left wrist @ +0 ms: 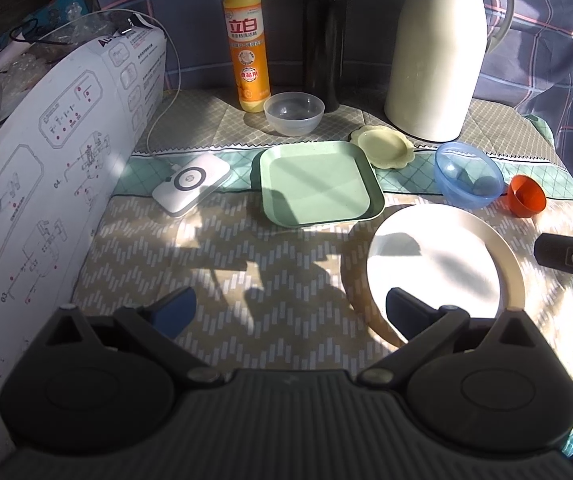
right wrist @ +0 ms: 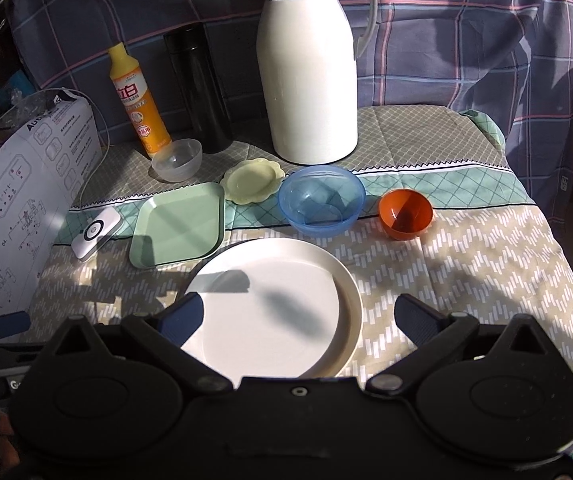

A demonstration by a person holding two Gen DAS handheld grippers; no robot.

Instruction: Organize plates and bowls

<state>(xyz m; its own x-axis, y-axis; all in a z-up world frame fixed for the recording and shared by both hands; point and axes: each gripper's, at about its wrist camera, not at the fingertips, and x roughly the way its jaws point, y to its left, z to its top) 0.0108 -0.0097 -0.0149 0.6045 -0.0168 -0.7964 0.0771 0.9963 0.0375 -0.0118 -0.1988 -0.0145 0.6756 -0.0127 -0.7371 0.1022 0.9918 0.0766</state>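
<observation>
White round plate [right wrist: 270, 308] on patterned cloth [right wrist: 466, 272], nearest grippers. Behind it, in row: green square plate [right wrist: 178, 226], pale yellow scalloped dish [right wrist: 252, 180], blue translucent bowl [right wrist: 320, 200], orange bowl [right wrist: 405, 214]. Clear bowl [right wrist: 176, 159] further back. Left gripper [left wrist: 290, 312] and right gripper [right wrist: 298, 318] spread wide, holding nothing.

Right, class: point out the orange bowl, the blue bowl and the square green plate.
orange bowl [right wrist: 405, 213], right wrist view, on its inner wall.
blue bowl [right wrist: 321, 199], right wrist view, on its inside bottom.
square green plate [left wrist: 318, 184], left wrist view, on its flat centre.
</observation>
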